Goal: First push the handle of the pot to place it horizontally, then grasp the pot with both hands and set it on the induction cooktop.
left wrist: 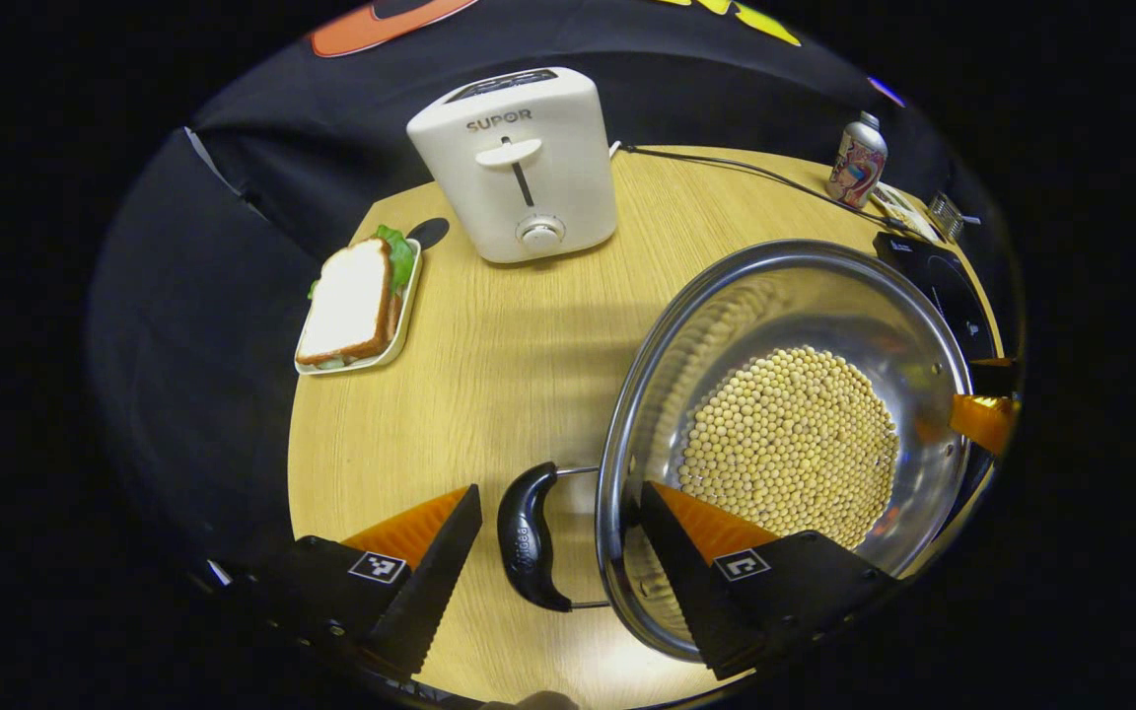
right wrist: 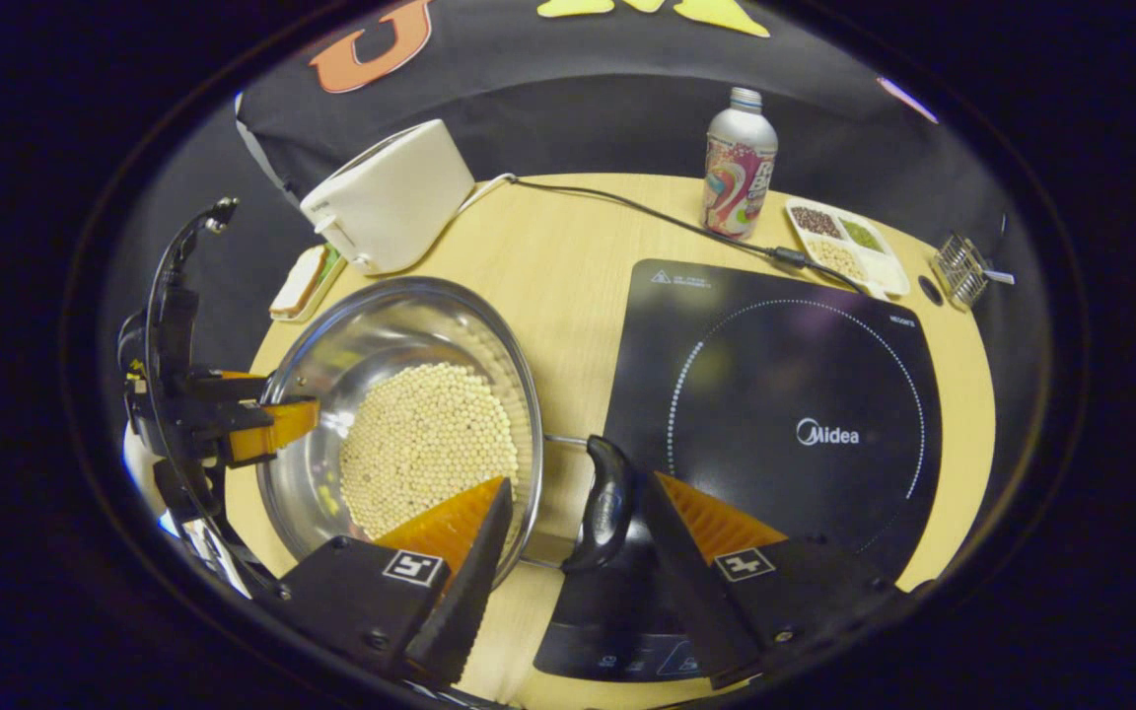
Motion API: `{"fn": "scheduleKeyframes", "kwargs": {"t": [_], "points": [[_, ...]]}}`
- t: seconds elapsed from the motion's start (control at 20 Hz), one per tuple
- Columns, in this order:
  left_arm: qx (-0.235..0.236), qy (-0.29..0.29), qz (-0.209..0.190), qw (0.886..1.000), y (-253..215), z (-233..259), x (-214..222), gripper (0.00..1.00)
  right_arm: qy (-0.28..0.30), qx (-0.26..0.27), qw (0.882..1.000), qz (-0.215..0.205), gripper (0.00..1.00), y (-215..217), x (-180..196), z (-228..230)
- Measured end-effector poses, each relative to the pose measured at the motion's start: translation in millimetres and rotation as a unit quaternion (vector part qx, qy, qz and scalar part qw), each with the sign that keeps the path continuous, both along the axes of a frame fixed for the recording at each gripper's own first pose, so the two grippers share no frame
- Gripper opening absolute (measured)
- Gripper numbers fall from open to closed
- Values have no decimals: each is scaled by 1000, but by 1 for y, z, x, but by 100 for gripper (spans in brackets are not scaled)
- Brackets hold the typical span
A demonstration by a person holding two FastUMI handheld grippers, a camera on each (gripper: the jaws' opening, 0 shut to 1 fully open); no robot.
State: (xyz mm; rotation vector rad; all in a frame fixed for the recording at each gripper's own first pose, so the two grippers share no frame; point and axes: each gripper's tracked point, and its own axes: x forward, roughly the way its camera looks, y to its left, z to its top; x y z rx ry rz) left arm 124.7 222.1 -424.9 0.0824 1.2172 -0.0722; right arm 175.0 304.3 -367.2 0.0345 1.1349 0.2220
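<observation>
A steel pot (left wrist: 726,325) with soybeans in it stands on the wooden table (left wrist: 489,335). Its near black handle (left wrist: 529,537) lies between the fingers of my open left gripper (left wrist: 560,488); one finger is outside the handle, the other over the pot's rim. In the right gripper view the pot (right wrist: 371,335) sits left of the black induction cooktop (right wrist: 785,424). The pot's other handle (right wrist: 607,503) lies between the fingers of my open right gripper (right wrist: 581,481), at the cooktop's left edge. The left gripper (right wrist: 277,409) shows at the pot's far side, and the right gripper (left wrist: 987,394) at the pot's far rim.
A white toaster (left wrist: 519,163) stands at the back, its cable (right wrist: 627,212) running across the table. A sandwich on a small tray (left wrist: 356,306) lies to the left. A drink bottle (right wrist: 739,163), a divided snack tray (right wrist: 849,247) and a small wire basket (right wrist: 962,266) sit behind the cooktop.
</observation>
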Motion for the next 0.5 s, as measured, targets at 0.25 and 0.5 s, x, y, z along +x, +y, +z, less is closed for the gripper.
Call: {"fn": "scheduleKeyframes", "kwargs": {"t": [0.25,0.5], "points": [[-39,32,2,999,-11,-10,0,92,31,-25,999,-26,70,-4,4,-1],[-69,49,2,996,-15,-14,1,84,33,-39,998,-25,70,-6,4,-2]]}}
